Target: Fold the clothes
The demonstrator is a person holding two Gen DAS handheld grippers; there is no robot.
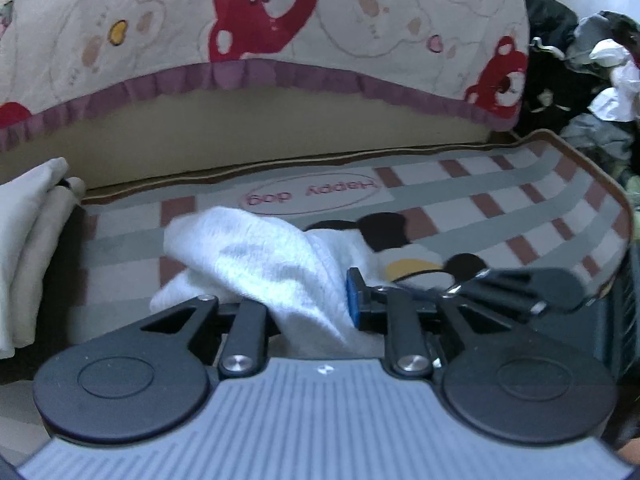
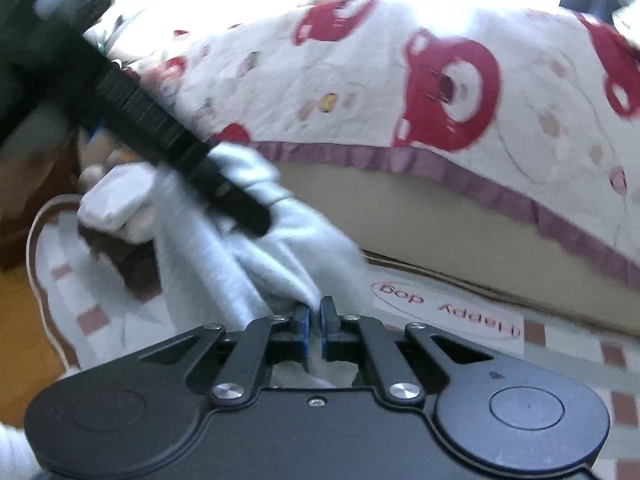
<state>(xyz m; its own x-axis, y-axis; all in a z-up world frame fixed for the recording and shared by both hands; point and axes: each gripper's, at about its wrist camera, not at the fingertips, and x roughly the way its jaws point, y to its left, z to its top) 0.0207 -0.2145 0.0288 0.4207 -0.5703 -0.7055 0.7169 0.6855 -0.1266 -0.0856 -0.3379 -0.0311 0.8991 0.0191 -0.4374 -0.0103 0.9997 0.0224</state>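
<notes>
A white fleecy garment (image 1: 248, 256) is lifted off the checked mat (image 1: 500, 208) and runs between both grippers. My left gripper (image 1: 320, 300) is shut on a thick fold of it. Only the right blue pad (image 1: 354, 300) shows, since cloth covers the left finger. In the right wrist view my right gripper (image 2: 314, 320) is shut on a lower edge of the same garment (image 2: 224, 264), its blue pads nearly touching. The left gripper (image 2: 224, 184) crosses that view as a dark blurred bar with cloth draped over it.
A bed with a bear-print quilt (image 1: 260, 20) and purple trim stands right behind the mat. A heap of dark and white clothes (image 1: 580, 64) lies at the right. Folded pale cloths (image 1: 32, 232) are stacked at the left. Orange floor (image 2: 24, 320) borders the mat.
</notes>
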